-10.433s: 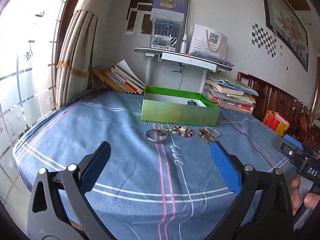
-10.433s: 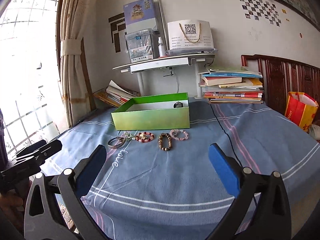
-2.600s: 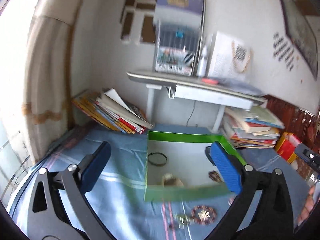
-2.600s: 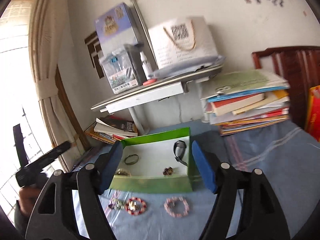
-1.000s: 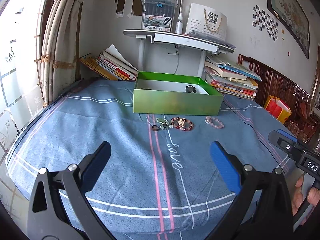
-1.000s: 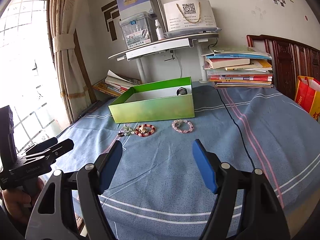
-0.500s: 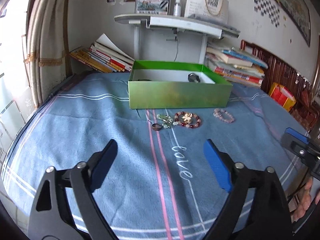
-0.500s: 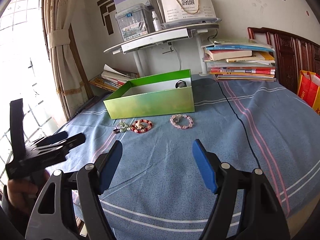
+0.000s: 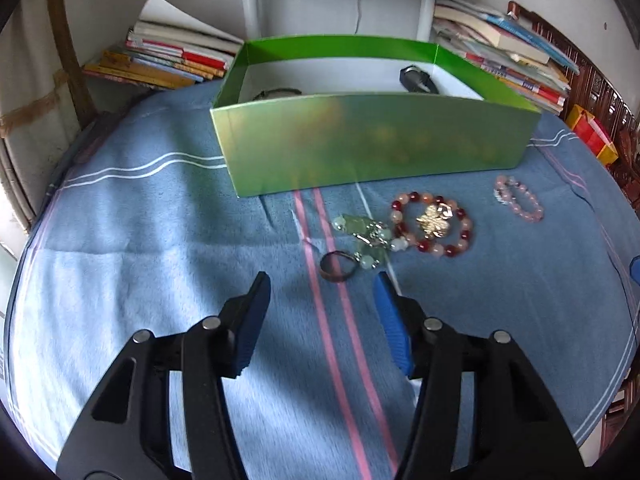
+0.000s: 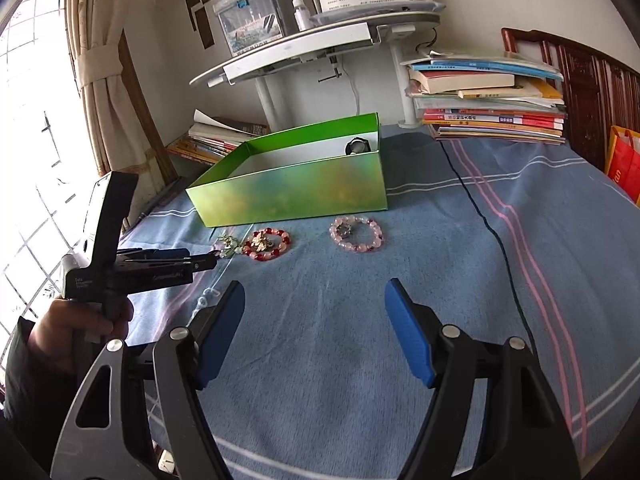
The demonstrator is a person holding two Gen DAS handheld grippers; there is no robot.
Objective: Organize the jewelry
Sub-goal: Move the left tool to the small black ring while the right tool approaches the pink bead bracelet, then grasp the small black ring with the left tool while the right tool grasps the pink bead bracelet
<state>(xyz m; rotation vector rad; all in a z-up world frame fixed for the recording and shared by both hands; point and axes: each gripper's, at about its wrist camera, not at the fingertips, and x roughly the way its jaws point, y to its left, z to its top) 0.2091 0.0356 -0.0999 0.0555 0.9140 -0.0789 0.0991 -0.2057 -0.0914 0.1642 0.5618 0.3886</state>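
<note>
A green box (image 9: pixel 372 140) stands on the blue cloth, with a black watch (image 9: pixel 416 79) and a dark bangle (image 9: pixel 276 92) inside. In front of it lie a dark ring (image 9: pixel 337 267), a pale green bead piece (image 9: pixel 366 236), a red and pink bead bracelet (image 9: pixel 434 224) with a gold charm, and a pink bead bracelet (image 9: pixel 519 203). My left gripper (image 9: pixel 322 288) is open, its tips just short of the dark ring. My right gripper (image 10: pixel 314 300) is open and empty, well back from the pink bracelet (image 10: pixel 357 233). The left gripper also shows in the right wrist view (image 10: pixel 200 266).
Stacks of books (image 10: pixel 488 96) lie behind the box at right and more books (image 9: pixel 168 60) at left. A white desk stand (image 10: pixel 320 40) rises behind the box (image 10: pixel 292 188). A black cable (image 10: pixel 492 232) runs across the cloth. A curtain (image 10: pixel 104 60) hangs at left.
My left gripper has moved forward and down toward the dark ring and its fingers have narrowed. My right gripper has stayed about where it was, a little closer to the table.
</note>
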